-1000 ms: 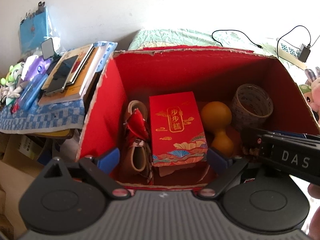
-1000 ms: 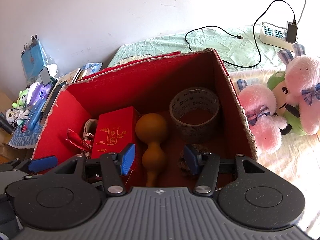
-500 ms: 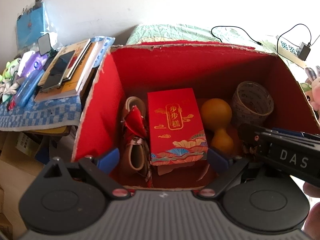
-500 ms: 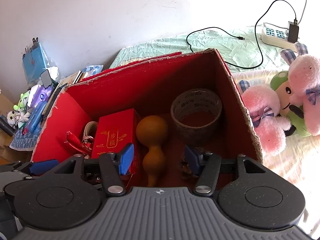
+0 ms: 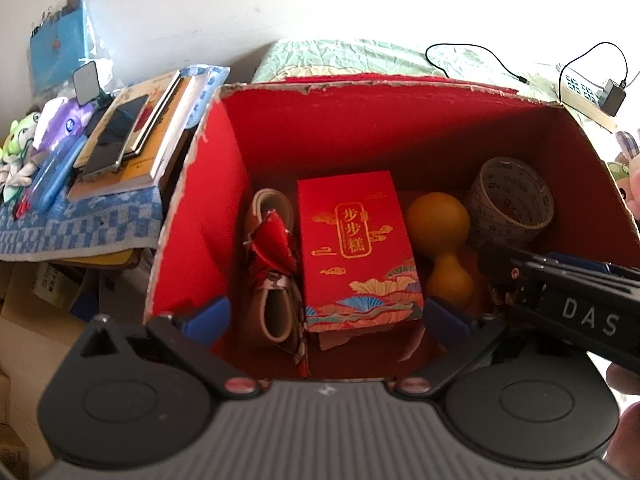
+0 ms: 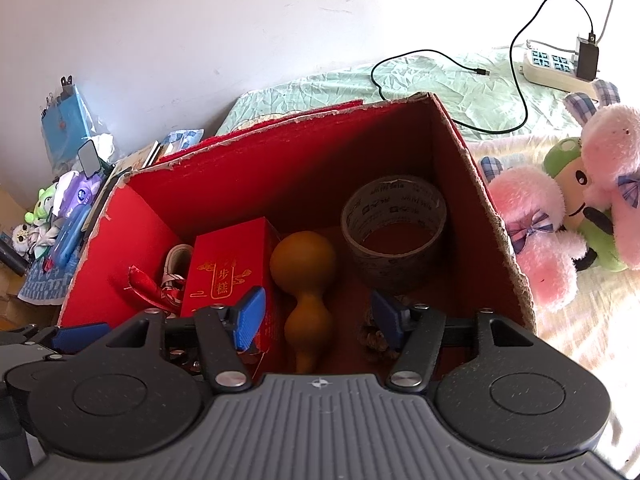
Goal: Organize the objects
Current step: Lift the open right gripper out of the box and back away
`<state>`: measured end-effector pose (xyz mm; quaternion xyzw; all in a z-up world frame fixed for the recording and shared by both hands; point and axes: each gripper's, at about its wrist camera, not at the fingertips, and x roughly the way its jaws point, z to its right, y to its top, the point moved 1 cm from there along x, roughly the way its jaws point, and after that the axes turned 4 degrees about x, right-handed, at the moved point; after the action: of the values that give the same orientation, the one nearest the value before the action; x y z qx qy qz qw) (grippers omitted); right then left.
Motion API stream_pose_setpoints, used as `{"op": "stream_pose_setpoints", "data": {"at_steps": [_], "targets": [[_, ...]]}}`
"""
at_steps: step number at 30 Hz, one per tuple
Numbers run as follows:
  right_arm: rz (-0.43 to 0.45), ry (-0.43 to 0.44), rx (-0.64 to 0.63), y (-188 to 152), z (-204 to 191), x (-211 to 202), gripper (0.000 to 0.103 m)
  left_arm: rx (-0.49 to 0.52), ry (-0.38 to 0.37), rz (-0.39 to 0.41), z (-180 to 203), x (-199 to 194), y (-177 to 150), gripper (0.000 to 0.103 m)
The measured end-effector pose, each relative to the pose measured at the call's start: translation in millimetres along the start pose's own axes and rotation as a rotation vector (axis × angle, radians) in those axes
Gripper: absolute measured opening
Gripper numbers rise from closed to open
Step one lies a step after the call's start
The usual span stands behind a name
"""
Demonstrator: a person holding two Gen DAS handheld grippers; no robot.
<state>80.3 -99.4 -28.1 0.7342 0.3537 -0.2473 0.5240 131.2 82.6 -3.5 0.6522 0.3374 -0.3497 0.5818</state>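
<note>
On the bed (image 6: 460, 92), both grippers hover side by side over the red box (image 5: 224, 216), left gripper (image 5: 326, 318) and right gripper (image 6: 316, 312) jaws wide, empty.

White wall (image 6: 200, 40) behind; green bedspread (image 6: 440, 84) sunlit; cluttered side table (image 5: 80, 216) left.

Bright right-side glare, shadowed box (image 5: 384, 136) interior, fisheye-warped edges.

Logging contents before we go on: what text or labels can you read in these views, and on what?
"步步糕": gold characters on the red gift box inside the red carton.
"DAS": white letters on the right gripper's body.
Tape roll: printed wording, too small to read.
Book covers: blurred, unreadable.
</note>
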Motion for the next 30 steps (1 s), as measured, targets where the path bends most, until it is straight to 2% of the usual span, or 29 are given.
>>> {"op": "stream_pose_setpoints", "data": {"at_steps": [5, 11, 16, 22, 30], "targets": [[0.019, -0.016, -0.011, 2.0, 1.1, -4.9, 0.061, 0.018, 0.025, 0.02, 3.4, -7.7, 2.3, 0.101], [0.082, -0.024, -0.02, 6.9, 2.5, -24.9, 0.061, 0.016, 0.037, 0.053, 1.0, -29.0, 7.7, 0.101], [0.131, -0.015, -0.012, 10.0, 5.4, -46.1, 0.061, -0.002, 0.025, 0.087, -0.5, -51.8, 9.4, 0.101], [0.14, -0.02, 0.005, 7.0, 5.6, -62.3, 0.061, 0.006, 0.04, 0.106, 2.2, -69.6, 3.7, 0.101], [0.124, -0.003, 0.007, -8.8, 0.7, -77.6, 0.061, 0.02, 0.032, 0.074, 4.3, -79.1, -12.9, 0.101]]}}
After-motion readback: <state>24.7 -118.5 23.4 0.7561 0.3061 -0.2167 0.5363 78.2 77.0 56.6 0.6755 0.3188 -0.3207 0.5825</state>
